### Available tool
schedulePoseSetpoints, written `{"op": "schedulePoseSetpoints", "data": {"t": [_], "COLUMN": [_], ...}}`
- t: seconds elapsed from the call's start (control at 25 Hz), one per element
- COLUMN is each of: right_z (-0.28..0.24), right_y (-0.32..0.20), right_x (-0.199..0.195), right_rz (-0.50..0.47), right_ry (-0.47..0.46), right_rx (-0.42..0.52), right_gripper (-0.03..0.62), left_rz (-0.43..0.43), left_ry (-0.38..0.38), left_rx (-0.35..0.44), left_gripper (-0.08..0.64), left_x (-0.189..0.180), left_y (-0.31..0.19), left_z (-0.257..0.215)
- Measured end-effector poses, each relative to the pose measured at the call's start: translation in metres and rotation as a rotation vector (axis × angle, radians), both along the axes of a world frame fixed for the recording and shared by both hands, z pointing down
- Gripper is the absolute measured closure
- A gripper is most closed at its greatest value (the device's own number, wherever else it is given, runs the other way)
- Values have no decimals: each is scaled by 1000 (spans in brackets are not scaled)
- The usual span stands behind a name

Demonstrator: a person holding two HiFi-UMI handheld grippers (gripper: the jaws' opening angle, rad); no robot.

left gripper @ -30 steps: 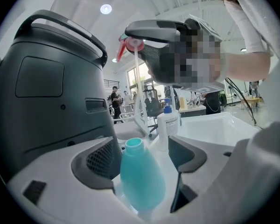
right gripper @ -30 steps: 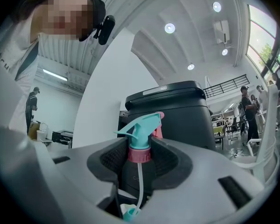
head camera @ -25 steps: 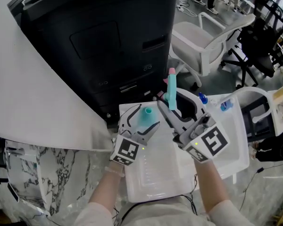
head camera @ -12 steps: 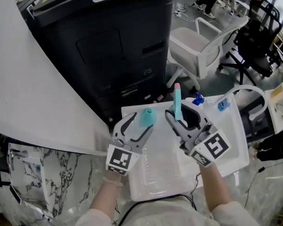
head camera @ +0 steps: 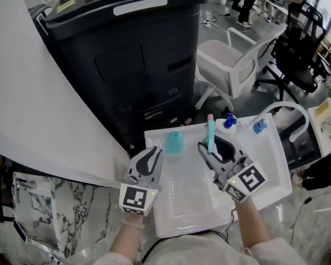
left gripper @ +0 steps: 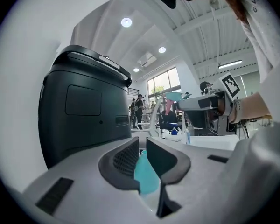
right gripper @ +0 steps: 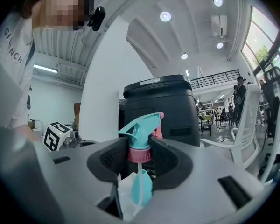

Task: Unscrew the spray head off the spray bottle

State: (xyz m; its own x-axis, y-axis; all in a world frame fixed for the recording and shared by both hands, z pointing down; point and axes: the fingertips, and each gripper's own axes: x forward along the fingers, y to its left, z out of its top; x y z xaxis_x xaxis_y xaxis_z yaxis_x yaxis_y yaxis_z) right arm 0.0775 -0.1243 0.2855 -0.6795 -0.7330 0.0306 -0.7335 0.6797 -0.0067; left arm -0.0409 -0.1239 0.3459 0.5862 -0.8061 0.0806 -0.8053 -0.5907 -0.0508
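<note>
On white plastic tray (head camera: 190,217): teal cone-shaped spray bottle (head camera: 174,142), upright near the far rim, neck bare; set down, so it needs no holding.
Teal trigger spray head (head camera: 211,131): off the bottle, held upright in the air to its right; clear dip tube (right gripper: 138,174) hangs free beneath.
Right gripper (head camera: 212,147): clamped on the head's pink collar (right gripper: 139,154), likely the grip used for twisting.
Left gripper (head camera: 153,154): jaws have just been closing and stand nearly together on nothing; the bottle stands just beyond the tips.
Task status: unscrewing looks done.
</note>
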Motion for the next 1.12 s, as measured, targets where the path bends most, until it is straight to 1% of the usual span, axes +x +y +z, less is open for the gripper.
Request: {"op": "schedulePoseSetpoints", "data": {"t": [0.28, 0.44, 0.64, 0.96, 1.12], "right_z": [8, 11, 16, 24, 27], "right_y": [14, 19, 26, 30, 31], "right_x": [0, 3, 6, 13, 15], "right_rz": [-3, 5, 8, 35, 42], "right_ry": [12, 9, 12, -13, -35], "right_rx": [-12, -14, -27, -35, -55], "right_gripper": [436, 436, 436, 436, 436], "left_rz": [-57, -85, -117, -170, -187], "left_ry": [9, 6, 35, 66, 71], "left_rx": [-29, -29, -28, -14, -22], "left_gripper": [523, 525, 525, 526, 526], "left_x": [-19, -27, -34, -45, -51], "left_y": [13, 19, 24, 33, 37], "left_z": [1, 1, -3, -8, -5]}}
